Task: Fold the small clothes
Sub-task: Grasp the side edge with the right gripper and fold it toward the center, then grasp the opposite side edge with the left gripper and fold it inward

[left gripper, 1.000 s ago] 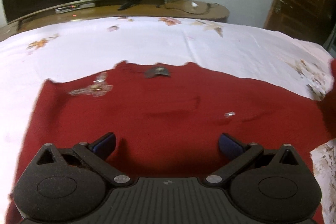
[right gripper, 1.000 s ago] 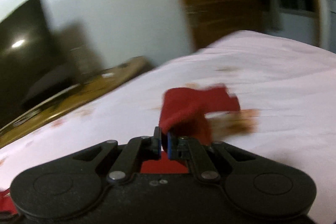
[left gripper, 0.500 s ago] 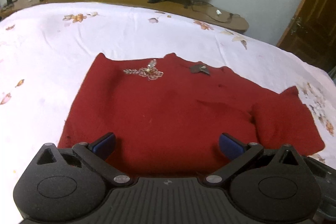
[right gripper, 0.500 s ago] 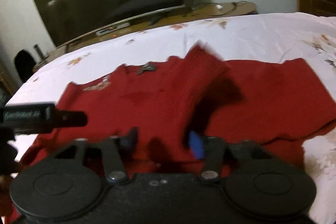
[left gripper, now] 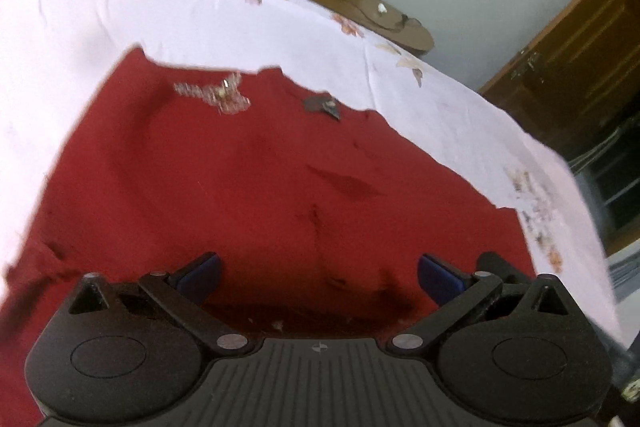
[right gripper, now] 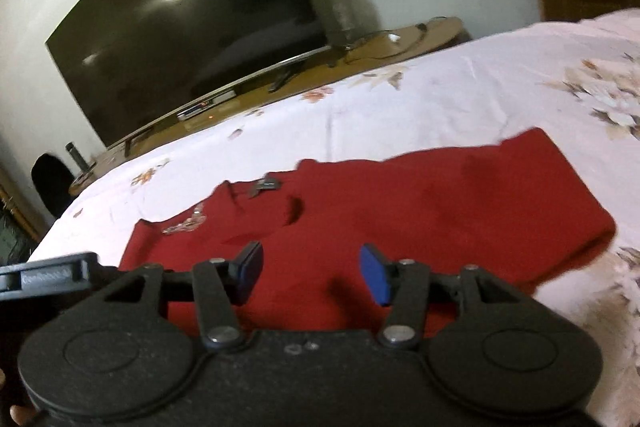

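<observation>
- While the red garment (left gripper: 260, 195) lies spread on the white floral bedsheet (left gripper: 180, 11), both grippers hover at its near edge.
- Left gripper (left gripper: 318, 277): jaws wide, nothing between them, cloth just below.
- Right gripper (right gripper: 310, 273): jaws partly apart after a recent slight closing, empty.
- Long axis runs left to right; the folded-in sleeve end (right gripper: 540, 195) lies nearer the right gripper, so I judge that one better placed.

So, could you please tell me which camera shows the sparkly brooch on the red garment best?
The left wrist view: the brooch sits near the red garment collar, fairly large. The right wrist view shows it smaller, blurred.
</observation>
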{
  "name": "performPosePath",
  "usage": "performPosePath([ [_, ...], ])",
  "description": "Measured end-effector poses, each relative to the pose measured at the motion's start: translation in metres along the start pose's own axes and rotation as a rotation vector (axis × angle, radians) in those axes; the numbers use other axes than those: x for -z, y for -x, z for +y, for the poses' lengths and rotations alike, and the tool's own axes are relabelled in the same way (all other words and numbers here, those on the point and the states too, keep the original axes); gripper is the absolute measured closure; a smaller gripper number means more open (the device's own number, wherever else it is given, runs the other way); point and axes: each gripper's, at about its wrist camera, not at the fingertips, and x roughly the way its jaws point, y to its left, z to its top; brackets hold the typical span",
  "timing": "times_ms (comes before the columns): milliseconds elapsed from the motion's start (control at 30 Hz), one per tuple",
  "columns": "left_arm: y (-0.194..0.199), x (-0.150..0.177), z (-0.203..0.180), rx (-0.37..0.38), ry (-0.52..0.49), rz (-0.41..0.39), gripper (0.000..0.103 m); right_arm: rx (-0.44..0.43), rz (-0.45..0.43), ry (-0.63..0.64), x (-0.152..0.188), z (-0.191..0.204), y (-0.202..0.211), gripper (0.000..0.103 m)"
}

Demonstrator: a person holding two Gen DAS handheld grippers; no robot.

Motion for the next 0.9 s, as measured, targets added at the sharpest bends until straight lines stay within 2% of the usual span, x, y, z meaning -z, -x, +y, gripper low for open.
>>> performPosePath([
  [200,-0.017,0.004,-0.005,0.041,0.025,0.002,0.001,0.036,0.004,-0.036,0.008,-0.020,0.002,0.050],
  [233,-0.018,0.005,-0.005,0.048,0.029,0.000,0.019,0.037,0.003,-0.042,0.009,-0.022,0.003,0.050],
  [300,-0.025,0.004,-0.008,0.084,0.035,0.031,0.044,0.045,-0.002,-0.052,0.010,-0.026,0.003,0.050],
  [633,-0.043,0.005,-0.014,0.114,0.076,0.028,0.046,0.066,-0.011,-0.084,0.012,-0.041,0.006,0.049],
  [667,-0.042,0.006,-0.015,0.113,0.079,0.019,0.054,0.067,-0.012,-0.089,0.012,-0.042,0.006,0.049],
  [700,-0.042,0.006,-0.017,0.109,0.072,0.014,0.081,0.070,-0.012,-0.090,0.013,-0.043,0.006,0.049],
  [733,-0.043,0.006,-0.017,0.108,0.074,0.023,0.092,0.074,-0.013,-0.089,0.012,-0.044,0.006,0.049],
  [833,-0.037,0.006,-0.018,0.109,0.079,-0.001,0.092,0.092,-0.019,-0.084,0.010,-0.046,0.005,0.049],
  [900,-0.024,0.003,-0.022,0.122,0.075,-0.047,0.093,0.104,-0.030,-0.081,0.007,-0.047,0.005,0.049],
])
